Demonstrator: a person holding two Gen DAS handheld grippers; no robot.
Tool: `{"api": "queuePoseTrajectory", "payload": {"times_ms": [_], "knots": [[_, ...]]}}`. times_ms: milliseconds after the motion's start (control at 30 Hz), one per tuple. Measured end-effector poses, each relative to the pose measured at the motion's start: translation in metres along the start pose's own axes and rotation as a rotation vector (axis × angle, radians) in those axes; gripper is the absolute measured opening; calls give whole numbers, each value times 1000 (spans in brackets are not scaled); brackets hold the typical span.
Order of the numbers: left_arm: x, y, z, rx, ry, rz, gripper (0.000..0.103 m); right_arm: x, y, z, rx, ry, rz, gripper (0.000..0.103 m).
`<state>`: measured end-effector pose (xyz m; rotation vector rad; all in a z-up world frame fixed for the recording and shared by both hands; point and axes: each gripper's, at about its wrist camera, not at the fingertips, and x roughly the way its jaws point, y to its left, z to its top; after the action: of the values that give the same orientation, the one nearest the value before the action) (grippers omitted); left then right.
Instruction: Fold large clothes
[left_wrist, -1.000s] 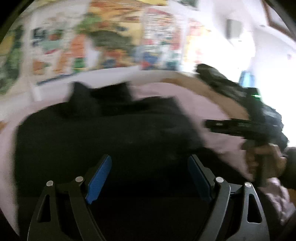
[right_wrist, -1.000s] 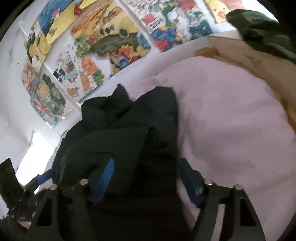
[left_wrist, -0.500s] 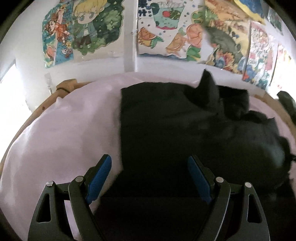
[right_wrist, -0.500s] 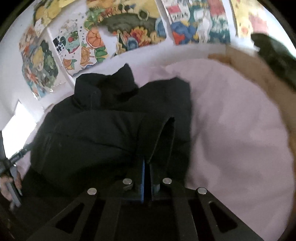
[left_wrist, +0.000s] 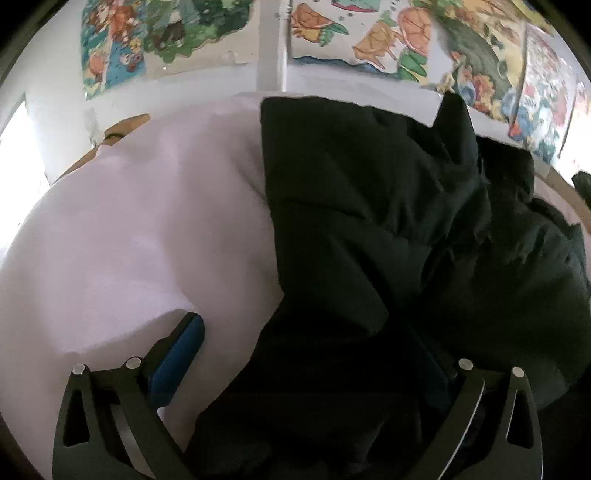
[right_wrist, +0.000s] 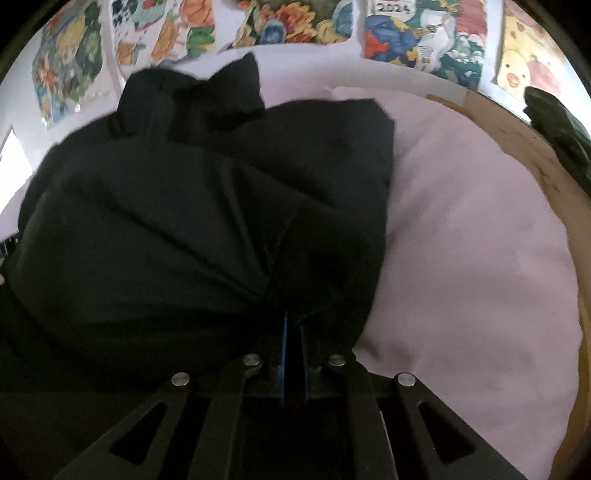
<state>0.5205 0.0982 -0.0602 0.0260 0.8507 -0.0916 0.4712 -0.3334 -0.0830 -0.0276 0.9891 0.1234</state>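
A large black garment (left_wrist: 369, 221) lies bunched on a pink sheet (left_wrist: 147, 229), with a pointed flap standing up at its far end. My left gripper (left_wrist: 306, 354) hangs low over the garment's near left edge, and its jaws are opening wide. Black cloth lies between them without being pressed. The left blue pad (left_wrist: 177, 354) is over the sheet. In the right wrist view the same garment (right_wrist: 184, 221) fills the left half. My right gripper (right_wrist: 293, 328) is shut on a fold of it near its right edge.
The pink sheet (right_wrist: 480, 258) covers a round surface with a wooden rim (right_wrist: 554, 177). A dark green thing (right_wrist: 557, 125) sits on that rim at the far right. Colourful posters (left_wrist: 369, 33) hang on the white wall behind.
My left gripper swung to the garment's left edge, came down closer and spread its jaws wider. My right gripper shut on a fold of the black cloth and sank lower.
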Motion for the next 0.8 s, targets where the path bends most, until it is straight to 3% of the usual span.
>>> {"api": "queuePoseTrajectory", "payload": {"times_ms": [300,367,400,433,500,567,667,800], "knots": [[4,2,0,-4,10,-16,102,11,1,-10,-60,-24,-26,9],[-2,6,5,-27,19,-33,102,4,-10,-8,-22,-32,-4,16],[-9,10,8,-44,22,-63,101,1,-16,-4,3,-31,6,31],[-16,14,11,-59,0,-102,101,-4,-23,0,32,-29,18,56],[-34,18,14,-79,-80,-153,101,-15,-44,6,103,-49,36,80],[-50,18,22,-75,-139,-172,101,-29,-60,11,165,-107,81,80],[-69,7,40,-41,-229,-176,101,-46,-70,24,198,-179,82,80],[-73,-27,76,-23,-267,-232,101,-56,-57,61,170,-231,83,84]]}}
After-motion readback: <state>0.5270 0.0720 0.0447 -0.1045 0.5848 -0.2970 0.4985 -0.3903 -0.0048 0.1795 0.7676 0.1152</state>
